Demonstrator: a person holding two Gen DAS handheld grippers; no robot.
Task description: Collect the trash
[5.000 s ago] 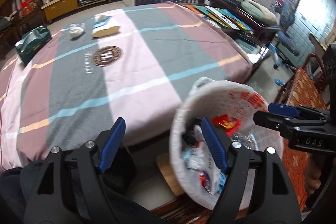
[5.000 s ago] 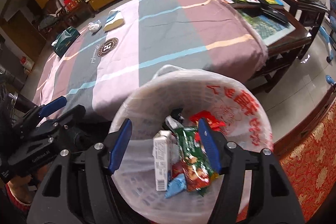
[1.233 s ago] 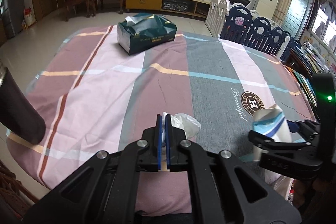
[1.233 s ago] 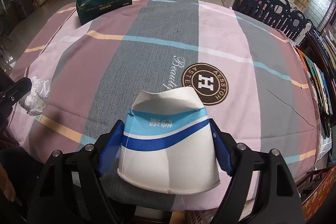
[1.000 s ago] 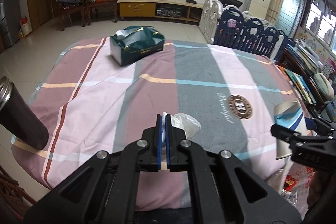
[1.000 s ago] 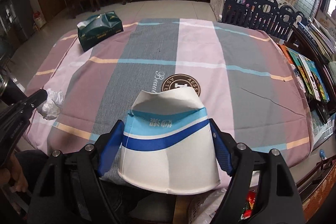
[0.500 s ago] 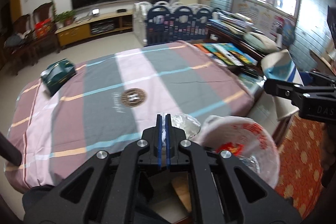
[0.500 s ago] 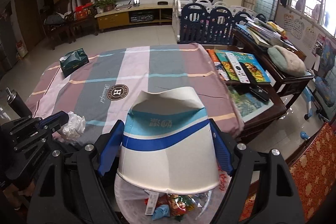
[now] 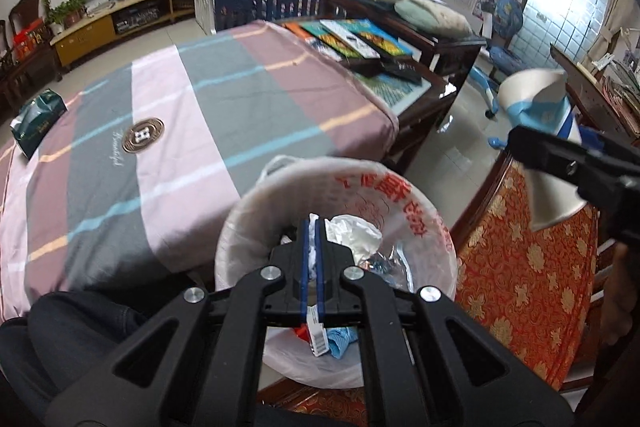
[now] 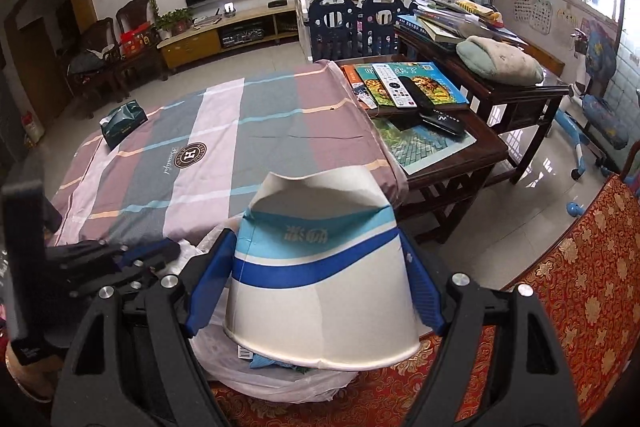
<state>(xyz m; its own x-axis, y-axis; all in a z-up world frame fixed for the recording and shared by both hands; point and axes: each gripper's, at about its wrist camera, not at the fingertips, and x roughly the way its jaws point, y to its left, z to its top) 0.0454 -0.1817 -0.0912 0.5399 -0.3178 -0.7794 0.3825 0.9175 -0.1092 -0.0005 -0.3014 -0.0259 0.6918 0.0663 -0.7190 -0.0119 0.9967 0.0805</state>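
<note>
My left gripper (image 9: 312,239) is shut on a crumpled white tissue (image 9: 350,233) and hangs right over the bag-lined trash basket (image 9: 400,195), which holds several wrappers. My right gripper (image 10: 316,263) is shut on a squashed white paper bowl (image 10: 320,275) with blue bands, held upside down above the basket's right rim (image 10: 280,383). In the left wrist view that bowl (image 9: 540,107) and the right gripper's dark fingers (image 9: 560,155) show at the right. In the right wrist view the left gripper (image 10: 160,251) shows at the left, over the basket.
A table under a striped cloth (image 9: 180,115) carries a green tissue box (image 9: 36,121). A dark side table (image 10: 440,147) with books and remotes stands to the right. A red patterned chair seat (image 9: 520,267) lies beside the basket. A person's dark trouser leg (image 9: 92,331) is at the lower left.
Both grippers have swung from over the striped table to the trash basket, carrying the tissue and the paper bowl. The left now hangs directly over the basket's opening.
</note>
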